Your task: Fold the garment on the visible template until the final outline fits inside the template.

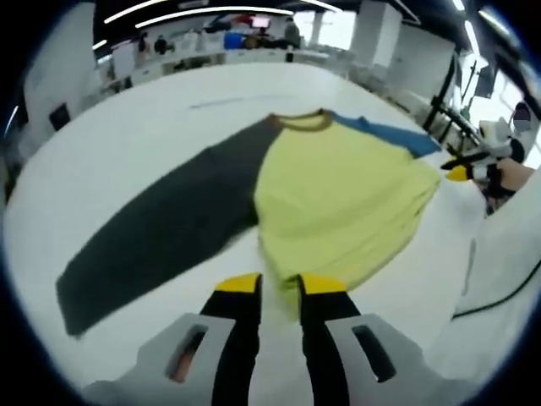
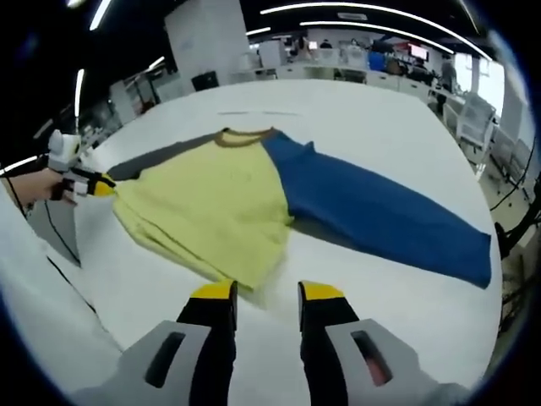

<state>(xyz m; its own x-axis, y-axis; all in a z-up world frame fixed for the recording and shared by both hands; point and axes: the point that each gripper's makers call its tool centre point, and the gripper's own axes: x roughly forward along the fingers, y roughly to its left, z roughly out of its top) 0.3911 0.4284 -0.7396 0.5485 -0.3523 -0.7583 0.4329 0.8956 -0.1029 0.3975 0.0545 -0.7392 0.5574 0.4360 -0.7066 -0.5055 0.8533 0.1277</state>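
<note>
Lying on the white table [image 2: 397,118], the garment [image 2: 254,203] is a long-sleeved shirt with a yellow body, a brown collar [image 2: 245,135], one dark grey sleeve [image 1: 161,228] and one blue sleeve [image 2: 389,216]. We see the hem end of the yellow body doubled up on itself near our jaws, with layered edges showing in the right gripper view, so we judge a first fold of the body is underway or just made. Both sleeves are spread out flat to either side, well beyond the body, so the outline is far from compact. We cannot make out any template marking on the table from these pictures, so we cannot say how the shirt sits against it.

Our left gripper [image 1: 279,283] hangs just at the near edge of the yellow cloth, its yellow-tipped jaws close together with a narrow gap; we cannot tell whether a bit of cloth is pinched there. Our right gripper [image 2: 266,292] hovers just beside the folded yellow corner, jaws spread apart and holding nothing.

By our reckoning, most of the work remains: each sleeve has to come in over the body, and the body likely needs another fold. Farther out, desks and chairs line the room's edge beneath ceiling strip lights [image 2: 338,10].
</note>
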